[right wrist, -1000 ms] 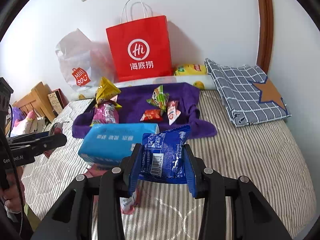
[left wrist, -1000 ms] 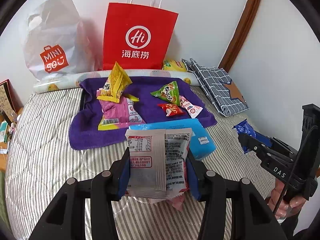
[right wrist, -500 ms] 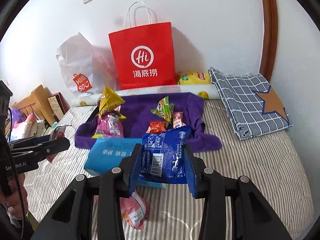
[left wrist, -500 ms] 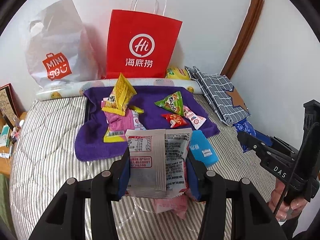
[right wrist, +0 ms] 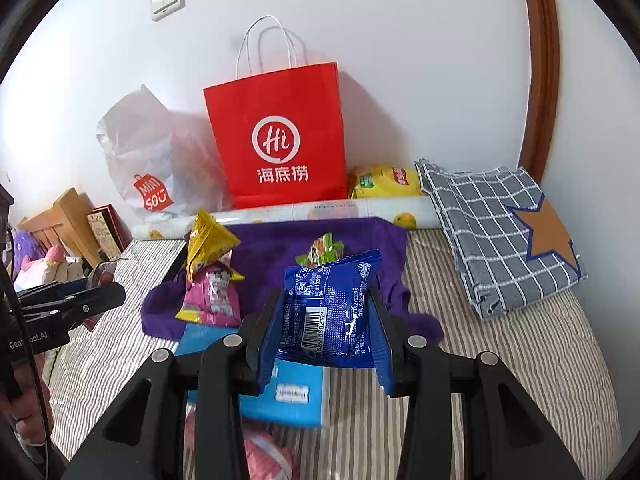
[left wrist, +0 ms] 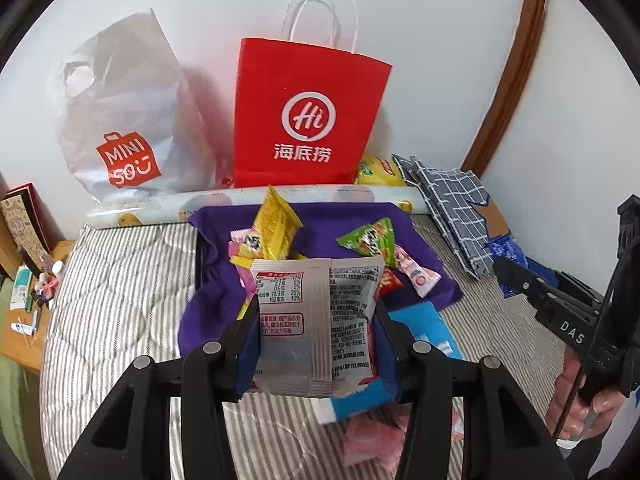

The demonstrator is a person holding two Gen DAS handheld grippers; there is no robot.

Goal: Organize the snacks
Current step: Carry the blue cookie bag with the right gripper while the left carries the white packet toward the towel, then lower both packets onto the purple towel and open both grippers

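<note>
Here — snacks [left wrist: 276,232] on purple towel [right wrist: 280,240].

Beside the purple cloth [right wrist: 372,240] lie a grey-and-white checked folded fabric [right wrist: 492,232], a grey-striped quilted bedcover [right wrist: 500,368] and, behind, a red paper bag [right wrist: 280,136].

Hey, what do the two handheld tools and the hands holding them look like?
Both tools, left and right, are matte black plastic with blue finger pads and silver screws. White lettering marks their bodies, thin black cables run alongside, and bare hands grip the handles.
</note>
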